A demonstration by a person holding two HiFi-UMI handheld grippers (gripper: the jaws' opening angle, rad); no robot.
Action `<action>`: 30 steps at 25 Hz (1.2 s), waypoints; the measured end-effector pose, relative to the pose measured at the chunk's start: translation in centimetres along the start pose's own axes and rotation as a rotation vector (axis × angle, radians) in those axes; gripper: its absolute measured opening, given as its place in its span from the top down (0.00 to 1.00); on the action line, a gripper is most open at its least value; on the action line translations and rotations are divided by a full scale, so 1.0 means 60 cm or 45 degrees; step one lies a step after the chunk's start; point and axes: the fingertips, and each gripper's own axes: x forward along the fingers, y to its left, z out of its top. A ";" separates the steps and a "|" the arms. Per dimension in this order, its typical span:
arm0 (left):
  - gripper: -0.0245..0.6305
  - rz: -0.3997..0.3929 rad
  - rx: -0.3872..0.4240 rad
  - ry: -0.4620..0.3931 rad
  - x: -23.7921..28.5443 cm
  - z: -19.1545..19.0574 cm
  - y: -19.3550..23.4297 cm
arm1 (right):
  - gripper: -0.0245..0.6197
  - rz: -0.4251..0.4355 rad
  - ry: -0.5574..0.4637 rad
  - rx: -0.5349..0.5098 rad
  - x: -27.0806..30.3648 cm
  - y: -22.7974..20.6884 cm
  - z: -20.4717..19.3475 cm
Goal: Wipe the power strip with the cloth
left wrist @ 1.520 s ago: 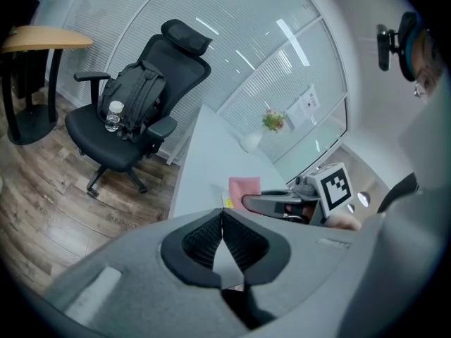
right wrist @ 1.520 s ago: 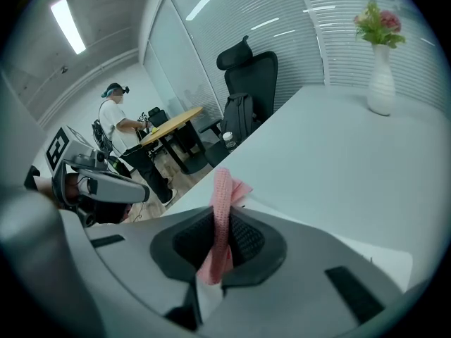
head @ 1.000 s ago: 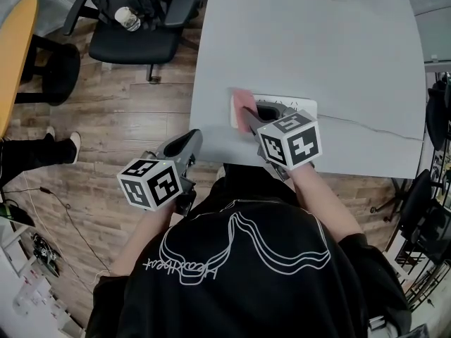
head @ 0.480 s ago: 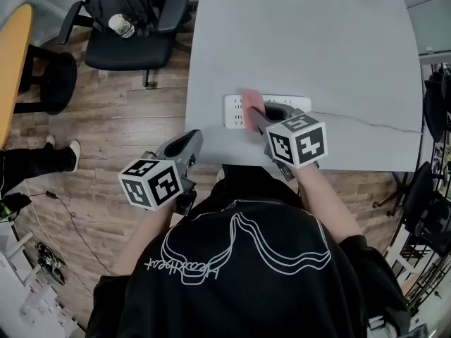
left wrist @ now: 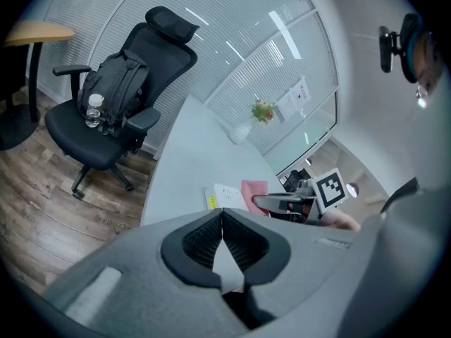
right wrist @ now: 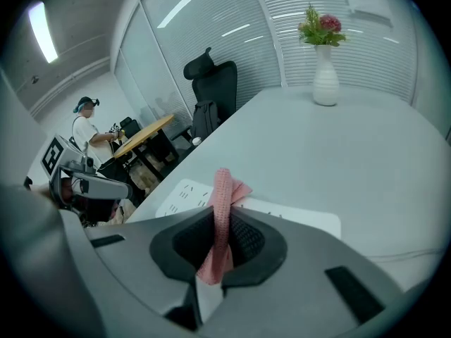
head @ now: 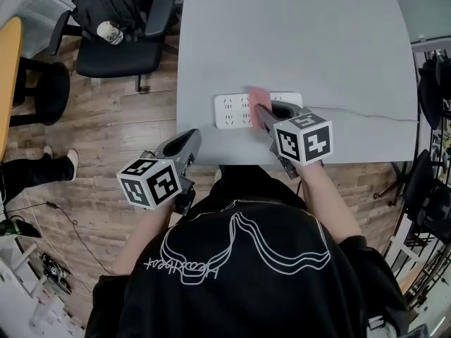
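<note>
Right gripper [head: 259,110]: jaws clamped on cloth [right wrist: 222,203]; cloth seen over strip [head: 231,110].
Left gripper [head: 189,141]: jaws pressed together, nothing held; near table [head: 296,41] corner.

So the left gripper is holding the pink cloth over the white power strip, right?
No, it is the right gripper that holds the pink cloth over the white power strip. The right gripper view shows the cloth pinched between its jaws. The left gripper is shut on nothing.
</note>
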 end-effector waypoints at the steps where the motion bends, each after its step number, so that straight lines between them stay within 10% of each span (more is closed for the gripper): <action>1: 0.94 -0.004 0.003 0.003 0.002 0.000 -0.002 | 0.90 -0.007 -0.003 0.008 -0.002 -0.005 -0.001; 30: 0.94 -0.057 0.080 0.108 0.079 -0.020 -0.068 | 0.90 -0.193 -0.098 0.190 -0.110 -0.160 -0.061</action>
